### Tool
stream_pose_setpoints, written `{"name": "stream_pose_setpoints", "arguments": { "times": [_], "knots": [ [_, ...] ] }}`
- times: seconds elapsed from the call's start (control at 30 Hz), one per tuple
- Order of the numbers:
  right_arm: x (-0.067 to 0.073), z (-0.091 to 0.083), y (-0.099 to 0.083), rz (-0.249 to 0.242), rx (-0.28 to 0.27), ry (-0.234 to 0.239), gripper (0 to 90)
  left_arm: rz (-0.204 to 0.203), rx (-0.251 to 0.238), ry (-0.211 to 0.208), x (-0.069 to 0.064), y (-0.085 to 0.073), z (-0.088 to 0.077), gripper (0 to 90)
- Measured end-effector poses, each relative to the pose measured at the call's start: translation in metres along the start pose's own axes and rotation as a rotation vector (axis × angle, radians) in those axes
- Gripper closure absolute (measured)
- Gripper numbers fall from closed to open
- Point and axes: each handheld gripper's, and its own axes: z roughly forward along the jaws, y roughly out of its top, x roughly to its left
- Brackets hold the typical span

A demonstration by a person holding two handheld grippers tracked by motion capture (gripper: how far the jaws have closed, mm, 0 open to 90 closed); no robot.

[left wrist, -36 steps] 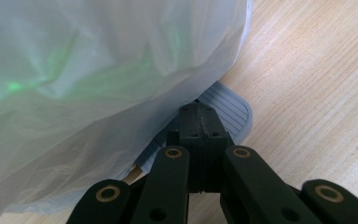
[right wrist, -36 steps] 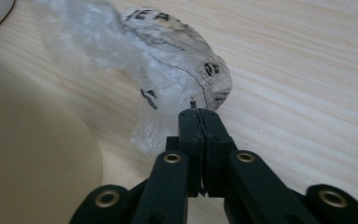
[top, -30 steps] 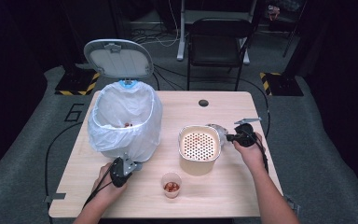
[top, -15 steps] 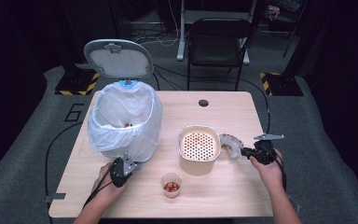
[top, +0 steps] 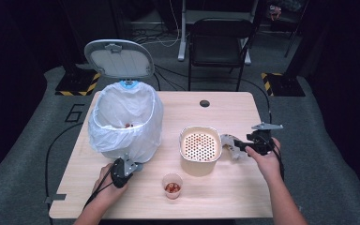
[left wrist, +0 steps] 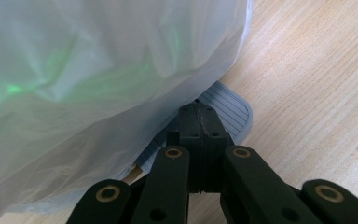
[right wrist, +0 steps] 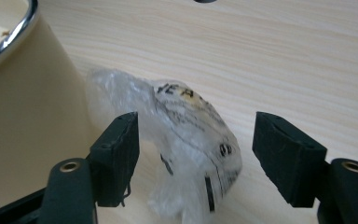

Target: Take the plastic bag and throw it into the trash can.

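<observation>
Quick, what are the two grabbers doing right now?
Left gripper: shut, pressing the bin's grey pedal.
Right gripper: open, jaws just opening; crumpled plastic wrapper lies loose between them.

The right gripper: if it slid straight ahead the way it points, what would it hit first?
Most likely the crumpled clear plastic wrapper with black print, lying on the table between the open jaws of the right gripper. Just beyond stands the cream perforated pot; how deep is unclear.
</observation>
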Motion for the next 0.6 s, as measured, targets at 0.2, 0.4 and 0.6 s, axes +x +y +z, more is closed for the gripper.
{"name": "stream_pose_setpoints", "arguments": {
  "times": [0.2, 0.4, 0.6],
  "knots": [
    [0.005, 0.011, 0.017, 0.011, -0.01, 0.006, 29.7, 0.002, 0.001, 0.0, 0.0, 0.0, 0.0, 90.0],
    [0.006, 0.03, 0.019, 0.024, 0.05, 0.006, 23.6, 0.003, 0.001, -0.001, 0.0, 0.0, 0.0, 90.0],
    [0.006, 0.048, 0.003, 0.03, 0.122, -0.002, 25.0, -0.016, -0.003, -0.005, -0.001, 0.0, 0.0, 90.0]
  ]
}}
